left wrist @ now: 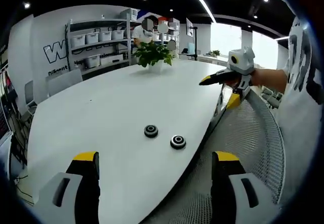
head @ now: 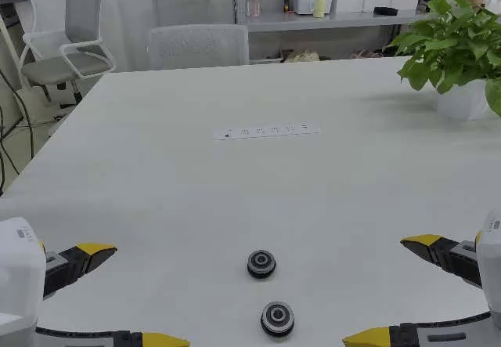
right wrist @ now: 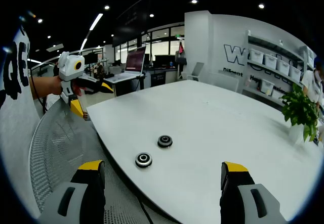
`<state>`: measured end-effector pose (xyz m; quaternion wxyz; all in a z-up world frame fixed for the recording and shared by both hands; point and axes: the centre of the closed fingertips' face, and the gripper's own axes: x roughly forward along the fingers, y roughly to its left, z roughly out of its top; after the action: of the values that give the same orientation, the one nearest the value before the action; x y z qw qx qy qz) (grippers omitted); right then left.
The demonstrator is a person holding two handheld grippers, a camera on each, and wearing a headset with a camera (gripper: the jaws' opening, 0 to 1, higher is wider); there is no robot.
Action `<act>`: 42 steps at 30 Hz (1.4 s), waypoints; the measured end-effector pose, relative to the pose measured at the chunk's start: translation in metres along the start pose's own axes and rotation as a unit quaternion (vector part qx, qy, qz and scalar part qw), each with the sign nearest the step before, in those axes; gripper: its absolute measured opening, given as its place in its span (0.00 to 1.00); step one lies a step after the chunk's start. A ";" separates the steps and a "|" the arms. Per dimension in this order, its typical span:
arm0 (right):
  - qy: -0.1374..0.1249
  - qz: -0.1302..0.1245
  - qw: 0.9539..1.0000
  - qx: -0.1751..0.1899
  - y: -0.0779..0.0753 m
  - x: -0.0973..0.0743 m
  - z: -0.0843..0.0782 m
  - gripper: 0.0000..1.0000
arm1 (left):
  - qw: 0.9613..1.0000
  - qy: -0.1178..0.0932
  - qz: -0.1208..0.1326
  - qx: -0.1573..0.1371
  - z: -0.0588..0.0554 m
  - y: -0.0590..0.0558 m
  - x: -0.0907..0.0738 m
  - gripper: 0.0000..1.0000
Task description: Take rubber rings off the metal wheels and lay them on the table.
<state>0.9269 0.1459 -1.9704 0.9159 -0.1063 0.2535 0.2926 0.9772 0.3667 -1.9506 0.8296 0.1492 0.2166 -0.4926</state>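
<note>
Left gripper (left wrist: 155, 156), right gripper (right wrist: 162, 165) — both gaping wide, clear of wheels (head: 261, 263)

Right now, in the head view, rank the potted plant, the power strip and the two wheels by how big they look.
1. potted plant, the largest.
2. power strip, long but thin.
3. near wheel and far wheel: about alike. The near one looks slightly bigger, perhaps only because it is nearer the camera.

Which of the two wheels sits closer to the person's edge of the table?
The black-ringed metal wheel lowest in the head view; the other wheel lies farther in on the white table.
</note>
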 end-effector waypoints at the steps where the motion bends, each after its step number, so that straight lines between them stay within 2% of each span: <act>1: 0.001 0.000 1.000 0.000 0.000 0.000 -0.001 0.94 | 1.000 0.001 0.000 -0.001 -0.001 0.000 0.000 0.90; 32: 0.014 0.018 1.000 -0.012 0.006 0.010 -0.008 0.94 | 1.000 0.014 0.010 0.003 -0.008 0.001 -0.009 0.90; 42: 0.017 0.020 1.000 -0.014 0.001 0.012 -0.007 0.93 | 1.000 0.016 0.007 0.007 -0.008 0.001 -0.006 0.89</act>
<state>0.9315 0.1498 -1.9827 0.9039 -0.1193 0.2666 0.3124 0.9743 0.3749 -1.9544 0.8283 0.1641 0.2255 -0.4860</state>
